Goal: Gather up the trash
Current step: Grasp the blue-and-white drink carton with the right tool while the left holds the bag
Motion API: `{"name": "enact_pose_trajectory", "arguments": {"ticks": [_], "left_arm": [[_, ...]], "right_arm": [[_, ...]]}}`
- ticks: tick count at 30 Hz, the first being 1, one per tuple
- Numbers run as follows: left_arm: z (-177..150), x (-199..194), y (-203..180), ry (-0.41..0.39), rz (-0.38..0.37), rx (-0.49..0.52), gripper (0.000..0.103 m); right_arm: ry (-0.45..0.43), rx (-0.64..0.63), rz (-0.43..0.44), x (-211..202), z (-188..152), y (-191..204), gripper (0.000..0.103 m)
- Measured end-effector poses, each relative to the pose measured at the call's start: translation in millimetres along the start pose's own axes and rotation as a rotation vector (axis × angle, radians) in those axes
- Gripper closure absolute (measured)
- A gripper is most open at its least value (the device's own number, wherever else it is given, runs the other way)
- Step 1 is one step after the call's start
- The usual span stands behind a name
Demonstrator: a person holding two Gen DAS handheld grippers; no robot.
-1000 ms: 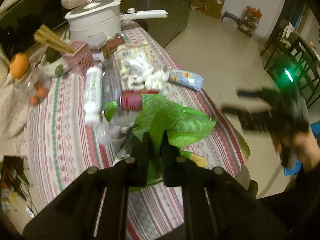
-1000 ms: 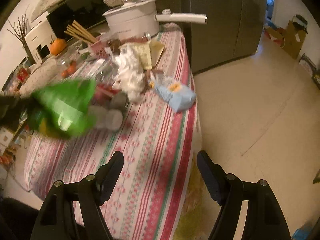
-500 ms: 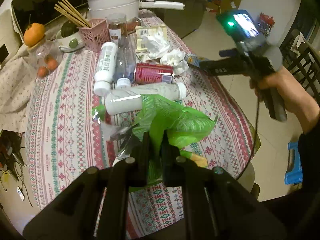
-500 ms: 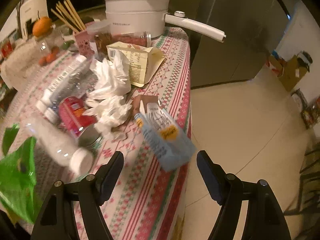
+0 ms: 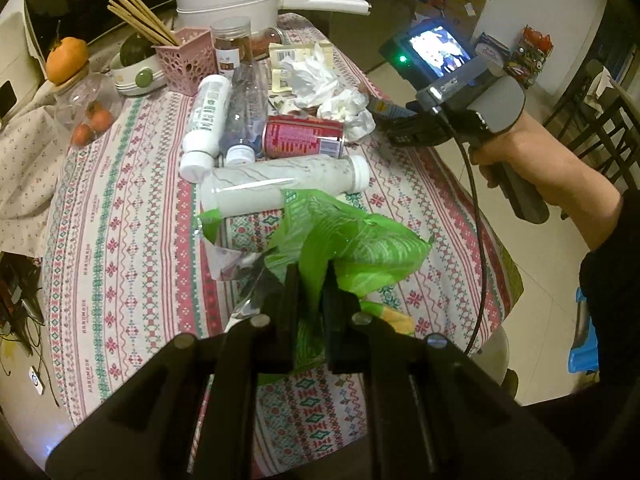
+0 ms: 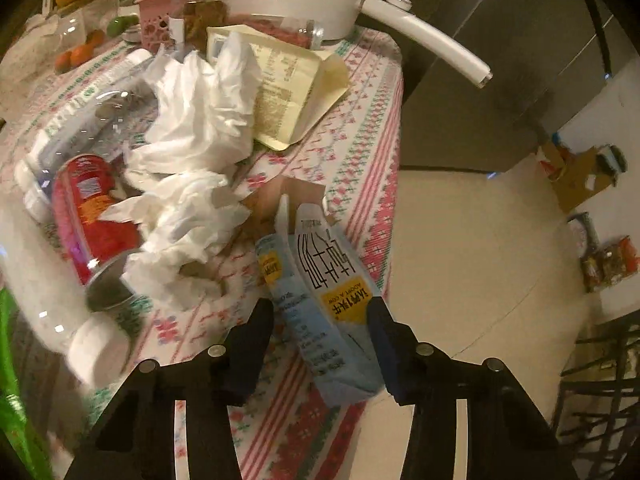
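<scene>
We see the left gripper (image 5: 311, 280) pinching the gathered mouth of a green plastic bag (image 5: 360, 244), which rests near the table's (image 5: 120, 240) front edge. The right gripper (image 6: 320, 344) has its jaws closing around a light-blue milk carton (image 6: 328, 300) lying at the table's right edge; the right pad touches it, the left pad stands just apart. Crumpled tissues (image 6: 192, 200) and a red can (image 6: 92, 216) lie just left of the carton, with bottles (image 5: 280, 184) toward the table's middle.
</scene>
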State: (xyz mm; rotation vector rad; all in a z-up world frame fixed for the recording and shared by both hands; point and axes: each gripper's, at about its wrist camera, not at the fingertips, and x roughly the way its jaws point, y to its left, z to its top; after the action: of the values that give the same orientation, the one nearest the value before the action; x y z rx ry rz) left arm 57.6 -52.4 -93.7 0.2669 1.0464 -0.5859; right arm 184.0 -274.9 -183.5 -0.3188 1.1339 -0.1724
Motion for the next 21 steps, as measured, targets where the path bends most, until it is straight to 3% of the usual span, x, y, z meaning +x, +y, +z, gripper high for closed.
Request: {"name": "enact_pose_trajectory", "arguments": {"ticks": [2, 7, 21], "left_arm": [[0, 0, 1, -0.001, 0.003, -0.003, 0.092], [1, 0, 2, -0.007, 0.006, -0.009, 0.092], [-8, -25, 5, -0.087, 0.029, -0.048, 0.092]], "right_arm": [[-0.014, 0.001, -0.022, 0, 1, 0, 0.067], [-0.031, -0.057, -0.086, -1, 1, 7, 0.079], [-0.107, -0.08, -0.016, -81, -30, 16, 0.082]]}}
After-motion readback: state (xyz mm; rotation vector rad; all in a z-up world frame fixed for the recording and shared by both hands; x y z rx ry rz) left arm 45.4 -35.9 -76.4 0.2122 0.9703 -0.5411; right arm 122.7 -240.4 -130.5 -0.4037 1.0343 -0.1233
